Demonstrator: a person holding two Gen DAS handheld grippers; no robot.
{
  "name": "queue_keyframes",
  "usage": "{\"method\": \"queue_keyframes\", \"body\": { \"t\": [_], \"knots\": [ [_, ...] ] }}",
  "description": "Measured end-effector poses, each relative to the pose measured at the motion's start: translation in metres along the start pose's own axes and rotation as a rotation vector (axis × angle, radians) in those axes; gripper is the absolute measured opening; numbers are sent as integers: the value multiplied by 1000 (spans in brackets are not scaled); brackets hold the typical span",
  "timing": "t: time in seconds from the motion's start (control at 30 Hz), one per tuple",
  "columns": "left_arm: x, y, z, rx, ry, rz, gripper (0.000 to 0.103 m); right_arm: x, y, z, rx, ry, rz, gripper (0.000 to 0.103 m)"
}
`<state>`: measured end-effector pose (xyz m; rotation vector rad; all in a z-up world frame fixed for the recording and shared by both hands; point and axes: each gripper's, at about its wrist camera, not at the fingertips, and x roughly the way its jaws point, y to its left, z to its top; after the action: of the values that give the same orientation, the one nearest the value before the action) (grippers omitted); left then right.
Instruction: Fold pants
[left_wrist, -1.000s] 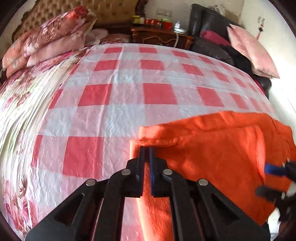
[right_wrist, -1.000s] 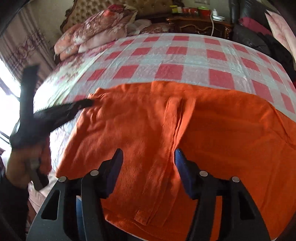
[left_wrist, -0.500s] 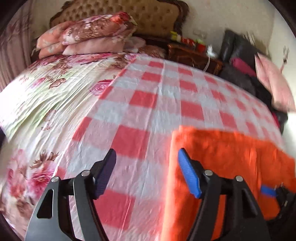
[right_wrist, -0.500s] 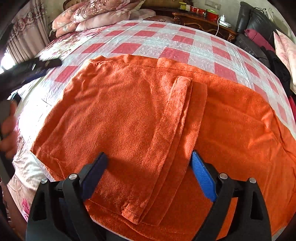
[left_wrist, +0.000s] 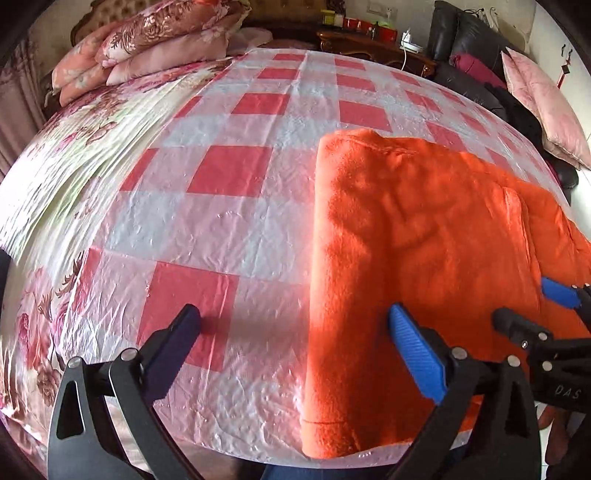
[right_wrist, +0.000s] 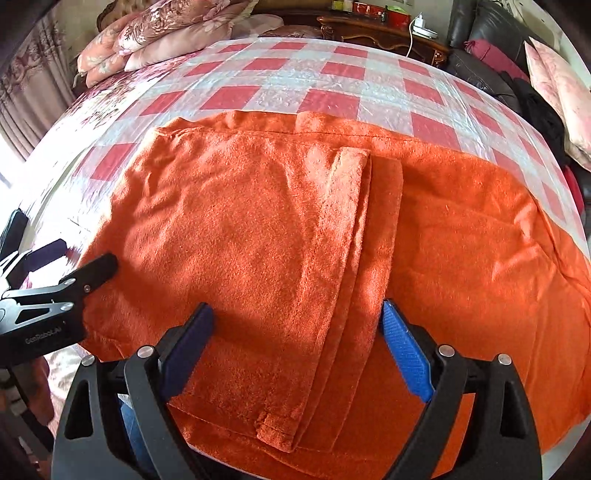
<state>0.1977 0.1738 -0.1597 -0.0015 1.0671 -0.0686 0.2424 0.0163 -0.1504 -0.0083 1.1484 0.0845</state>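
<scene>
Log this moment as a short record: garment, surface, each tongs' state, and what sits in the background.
garment: orange pants, lying flat with one layer folded over, near the bed's front edge
surface: red-and-white checked sheet over a bed
left tongs: open, jaws just widened, straddling the pants' left edge, gripping nothing
right tongs: open, above the folded layer's edge, gripping nothing
background: flowered pillows, wooden nightstand

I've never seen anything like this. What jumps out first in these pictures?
The bright orange pants grab the eye first, lying partly folded at the near edge of a bed under a red-and-white checked cover. Next come two black claws with blue pads, both open above the cloth: the left claw straddles the pants' left edge, while the right claw hovers over the folded leg.
</scene>
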Motion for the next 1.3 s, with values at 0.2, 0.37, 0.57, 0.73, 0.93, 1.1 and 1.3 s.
{"method": "queue_keyframes", "body": {
  "t": [0.2, 0.37, 0.57, 0.73, 0.93, 1.1, 1.3],
  "knots": [
    [-3, -1, -6, -5, -27, 13, 102, -1, 0, -2, 11, 3, -7, 87],
    [-15, -2, -13, -10, -29, -5, 81, -2, 0, -5, 11, 0, -6, 87],
    [-26, -2, -32, -10, -52, 10, 75, -6, -2, -14, -15, 7, -6, 87],
    [-29, -3, -38, -14, -54, 20, 77, -7, -5, -19, -6, 34, -9, 91],
    [-31, -1, -42, -12, -52, 20, 78, -9, -6, -23, 1, 40, -15, 91],
    [-31, -1, -42, -13, -53, 20, 79, -10, -7, -25, -1, 44, -13, 91],
    [-33, -1, -47, -9, -60, 18, 79, -11, -8, -27, -3, 46, -12, 91]
  ]
}}
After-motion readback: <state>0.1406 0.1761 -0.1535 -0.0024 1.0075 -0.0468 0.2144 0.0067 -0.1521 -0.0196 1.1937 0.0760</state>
